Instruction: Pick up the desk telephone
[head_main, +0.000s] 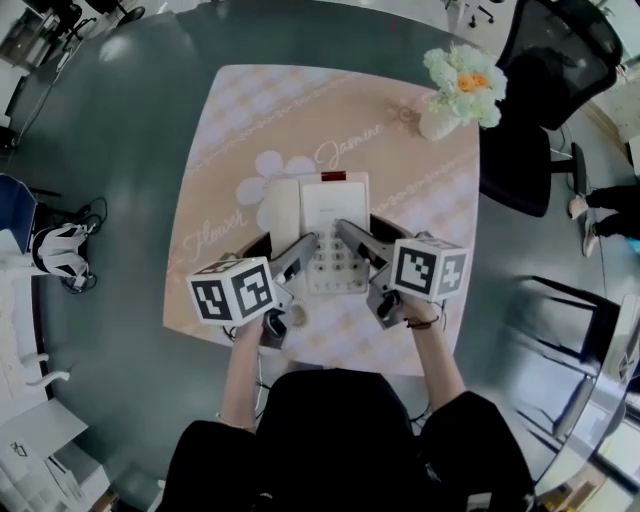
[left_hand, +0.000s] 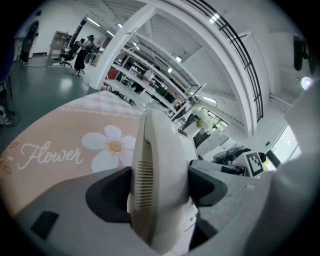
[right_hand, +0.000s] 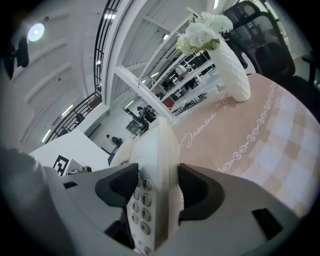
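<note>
A white desk telephone (head_main: 322, 215) lies on the pink flowered tablecloth (head_main: 240, 120), with its handset on the left and its keypad toward me. My left gripper (head_main: 283, 246) is shut on the handset side; in the left gripper view the handset (left_hand: 161, 165) fills the gap between the dark pads of the left gripper (left_hand: 160, 192). My right gripper (head_main: 366, 236) is shut on the phone's right edge; the right gripper view shows the number keys (right_hand: 142, 200) and the phone's side clamped by the right gripper (right_hand: 156, 187). Whether the phone is off the cloth I cannot tell.
A white vase of pale flowers (head_main: 458, 88) stands at the table's far right corner, also seen as the vase (right_hand: 229, 65). A black office chair (head_main: 545, 95) stands beyond that corner. The table's near edge (head_main: 300, 360) is close to my body.
</note>
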